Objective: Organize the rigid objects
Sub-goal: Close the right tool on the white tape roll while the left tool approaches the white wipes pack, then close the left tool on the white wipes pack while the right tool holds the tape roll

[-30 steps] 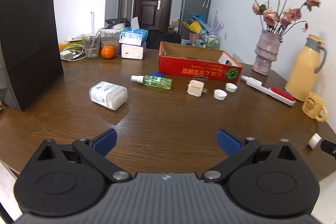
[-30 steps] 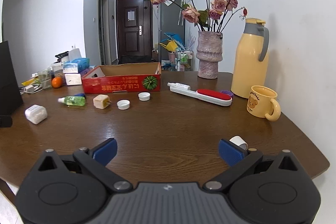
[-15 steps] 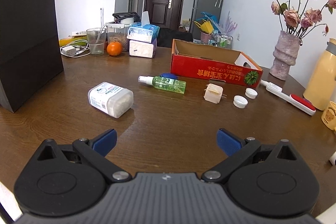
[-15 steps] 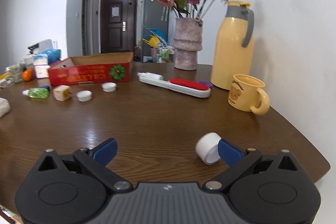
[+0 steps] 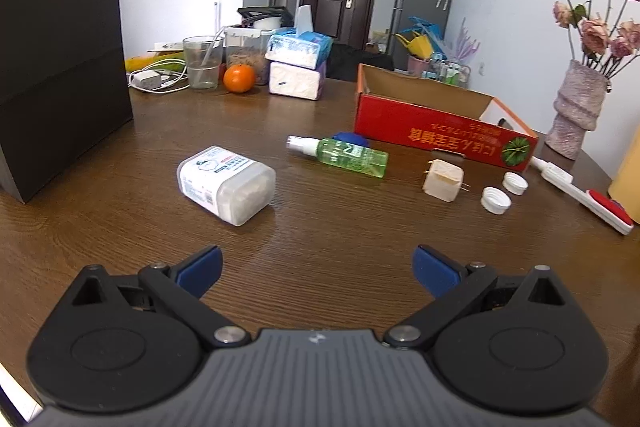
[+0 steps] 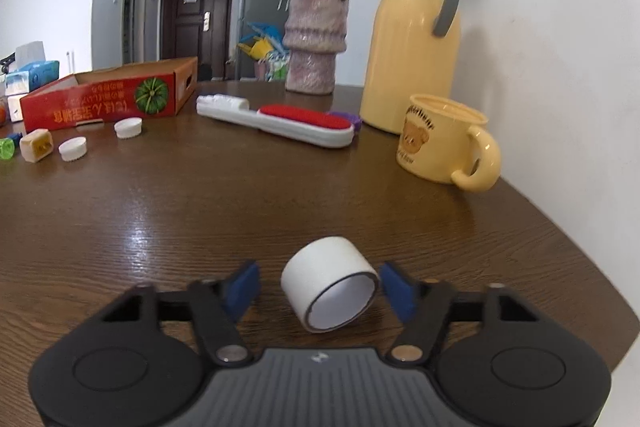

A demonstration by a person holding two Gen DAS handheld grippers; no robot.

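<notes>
A white tape roll [image 6: 328, 279] lies on its side on the wooden table [image 6: 200, 211], near the front right edge. My right gripper [image 6: 318, 269] straddles it and its jaws are closing, with a small gap still showing on each side of the roll. My left gripper [image 5: 316, 261] hovers open and empty over bare wood, short of a white plastic box [image 5: 226, 185]. Beyond that lie a green spray bottle [image 5: 348, 157], a beige plug adapter [image 5: 443, 181], two white caps [image 5: 496, 200] and an open red cardboard box [image 5: 440, 131].
A tall black paper bag [image 5: 60, 59] stands at the left. An orange [image 5: 239, 78], a glass and tissue packs [image 5: 298, 67] sit at the back. A lint brush [image 6: 280, 121], yellow mug [image 6: 440, 143], thermos [image 6: 412, 39] and flower vase [image 6: 316, 43] fill the right side.
My right gripper dropped and slid forward until the tape roll came between its jaws, which narrowed. My left gripper advanced toward the white box and stayed open.
</notes>
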